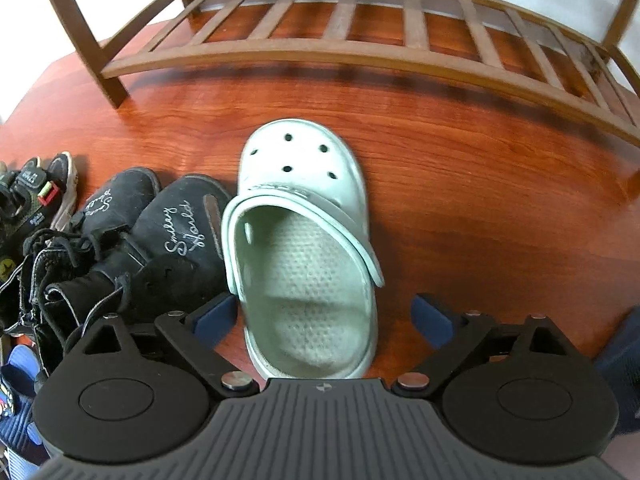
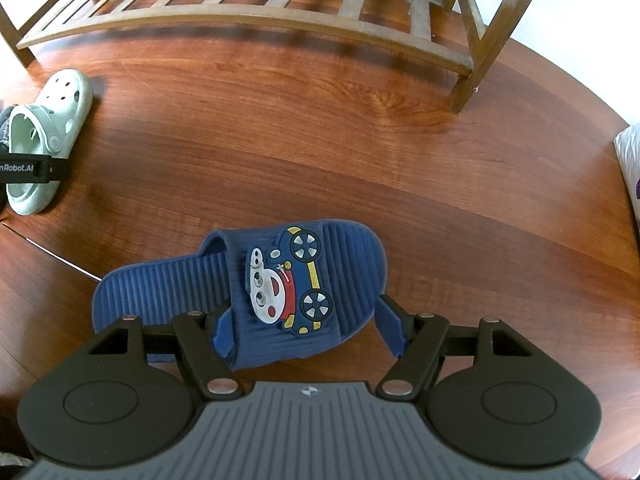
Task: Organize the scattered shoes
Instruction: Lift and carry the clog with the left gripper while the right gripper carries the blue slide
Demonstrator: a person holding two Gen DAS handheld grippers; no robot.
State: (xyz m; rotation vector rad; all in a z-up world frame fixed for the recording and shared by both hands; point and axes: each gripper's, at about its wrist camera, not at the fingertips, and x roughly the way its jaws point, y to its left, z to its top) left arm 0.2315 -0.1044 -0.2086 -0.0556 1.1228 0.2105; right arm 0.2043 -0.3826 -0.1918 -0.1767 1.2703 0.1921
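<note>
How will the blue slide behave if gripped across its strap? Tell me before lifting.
The blue slide looks like ribbed foam or rubber, so probably light and grippy rather than slippery. Its strap arches over a hollow, so it may squash under the right gripper's fingers. The bare heel end sticks out sideways, so it will likely droop that way.

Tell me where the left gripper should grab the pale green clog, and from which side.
Probably across the heel end of the clog, coming down from above. It lies upright with its opening facing up, and the open left gripper already straddles its narrow heel walls. Black boots crowd one side.
</note>
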